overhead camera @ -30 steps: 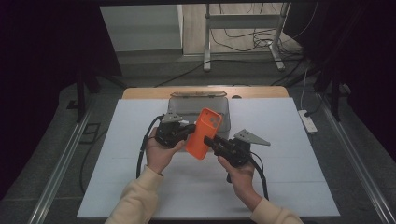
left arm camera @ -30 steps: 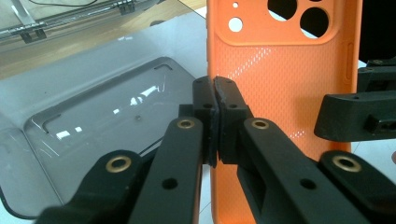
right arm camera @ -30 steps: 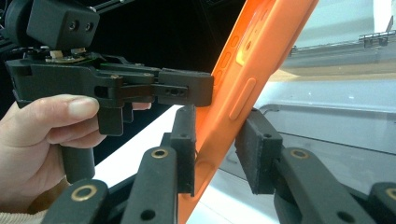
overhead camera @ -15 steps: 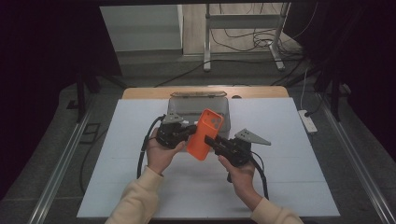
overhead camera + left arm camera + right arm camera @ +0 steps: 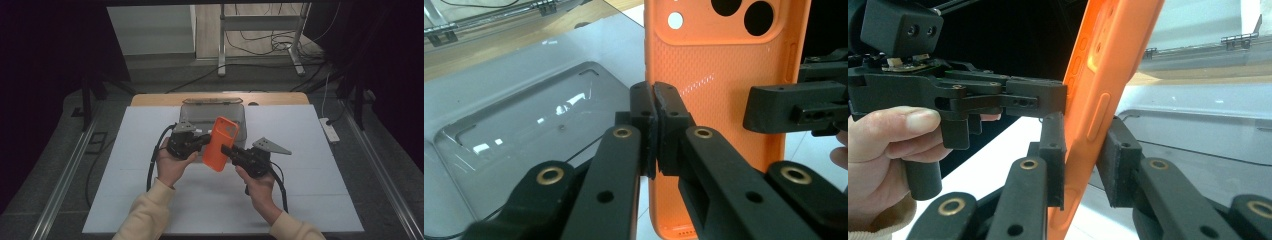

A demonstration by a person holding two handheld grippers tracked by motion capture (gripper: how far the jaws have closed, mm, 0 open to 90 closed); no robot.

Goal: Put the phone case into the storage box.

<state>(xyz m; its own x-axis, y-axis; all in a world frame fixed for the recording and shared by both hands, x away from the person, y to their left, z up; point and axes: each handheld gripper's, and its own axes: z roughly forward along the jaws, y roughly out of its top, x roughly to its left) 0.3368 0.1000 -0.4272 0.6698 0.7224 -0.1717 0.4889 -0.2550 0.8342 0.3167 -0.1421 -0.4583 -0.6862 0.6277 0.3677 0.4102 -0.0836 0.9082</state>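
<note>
- The orange phone case [image 5: 220, 144] is held up off the worktop [image 5: 125, 200] between the two claws, in the middle of the white sheet, a little nearer the far edge than the near one.
- It stands on end and leans slightly; in the left gripper view its textured back [image 5: 724, 100] with the camera cut-outs faces the camera.
- The left claw [image 5: 204, 141] comes in from the case's left side. Its jaws are pressed together on the case's left edge, which they pinch between the pads [image 5: 655, 127].
- The right claw [image 5: 226, 150] comes in from the case's right side. Its jaws have just been closing with the case between them; one pad [image 5: 1054, 150] touches the case's side wall, while the other pad [image 5: 1118, 160] sits just behind it, and contact there cannot be told for sure.
- A clear plastic box [image 5: 200, 112] with its hinged lid open lies on the worktop just behind the case, against the middle of the far edge.
- Both hands, left [image 5: 172, 165] and right [image 5: 257, 187], in cream sleeves, reach in from the near edge.
</note>
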